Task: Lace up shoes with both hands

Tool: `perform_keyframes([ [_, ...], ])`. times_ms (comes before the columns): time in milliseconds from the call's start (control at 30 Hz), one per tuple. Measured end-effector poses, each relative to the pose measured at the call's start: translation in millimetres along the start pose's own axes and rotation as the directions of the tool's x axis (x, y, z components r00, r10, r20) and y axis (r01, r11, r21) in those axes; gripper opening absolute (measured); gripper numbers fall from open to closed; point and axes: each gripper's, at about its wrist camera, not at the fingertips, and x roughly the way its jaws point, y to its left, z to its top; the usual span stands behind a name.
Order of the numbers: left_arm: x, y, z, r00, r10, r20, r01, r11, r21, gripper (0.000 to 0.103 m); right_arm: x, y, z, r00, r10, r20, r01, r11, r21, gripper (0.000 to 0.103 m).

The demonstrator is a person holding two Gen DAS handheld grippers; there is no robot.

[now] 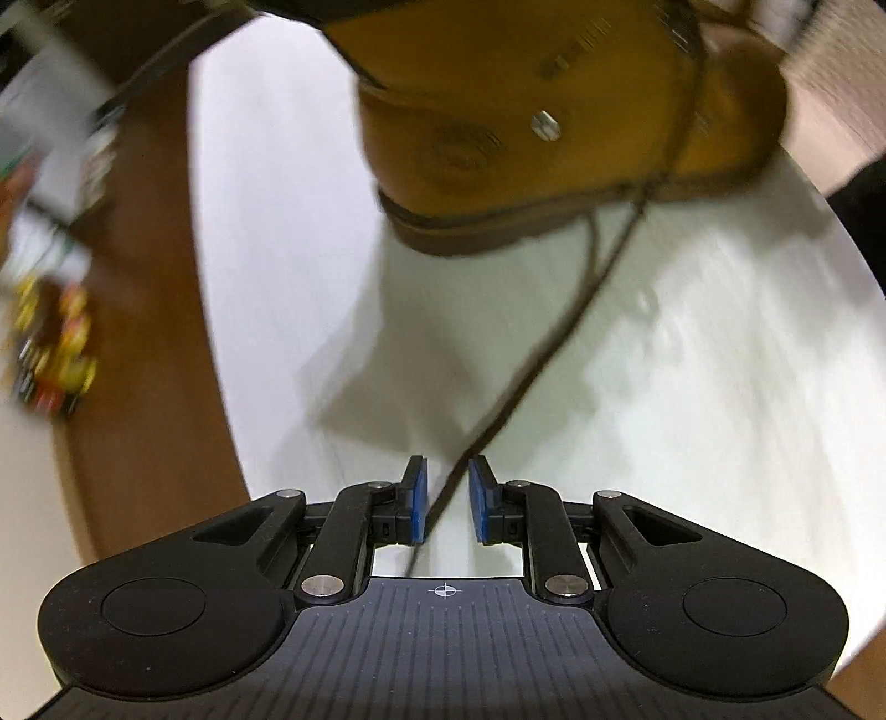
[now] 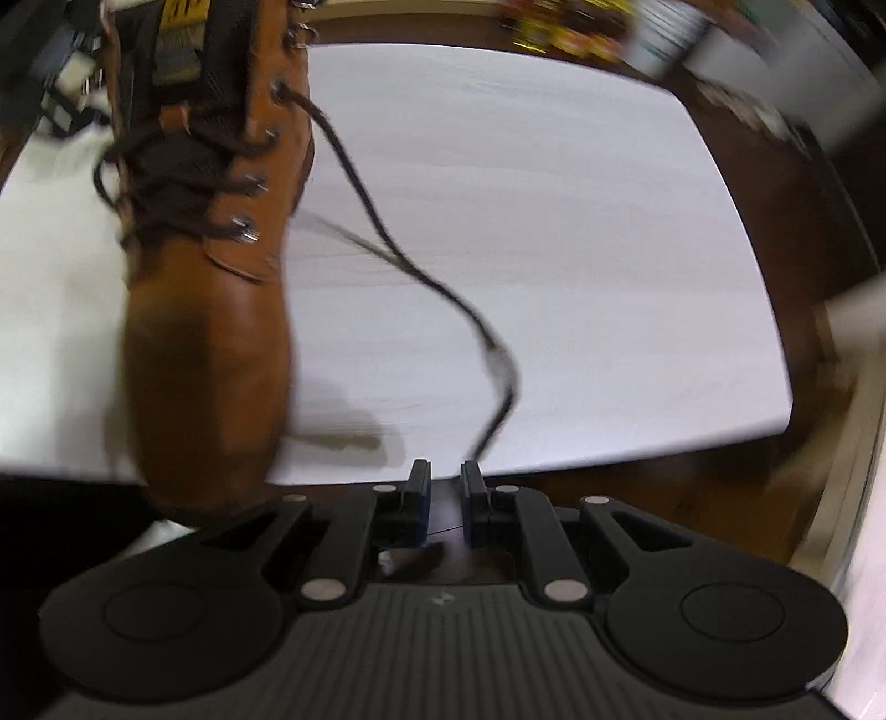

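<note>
A tan leather boot (image 1: 554, 111) lies on a white board (image 1: 277, 277), at the top of the left wrist view. One dark lace (image 1: 532, 360) runs down from it and passes between the blue pads of my left gripper (image 1: 447, 471). The pads stand apart and do not press the lace. In the right wrist view the boot (image 2: 205, 343) is at the left, toe toward me, with laces crossed over its tongue. A loose lace (image 2: 495, 349) trails from an upper eyelet to the tip of the right finger of my right gripper (image 2: 444, 471). That gripper is open, with nothing between its pads.
The white board (image 2: 554, 221) rests on a brown wooden table (image 1: 155, 332). Blurred coloured packets (image 1: 55, 343) sit beyond the board's edge, and more clutter (image 2: 565, 27) lines the far side. Both views are smeared by motion.
</note>
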Motion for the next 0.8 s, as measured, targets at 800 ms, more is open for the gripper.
perform_keyframes([
  [800, -103, 71, 19, 0.75, -0.502, 0.43, 0.661, 0.574, -0.484, 0.001, -39, 83, 27, 0.748, 0.575, 0.33, -0.658, 0.705, 0.263, 0.016],
])
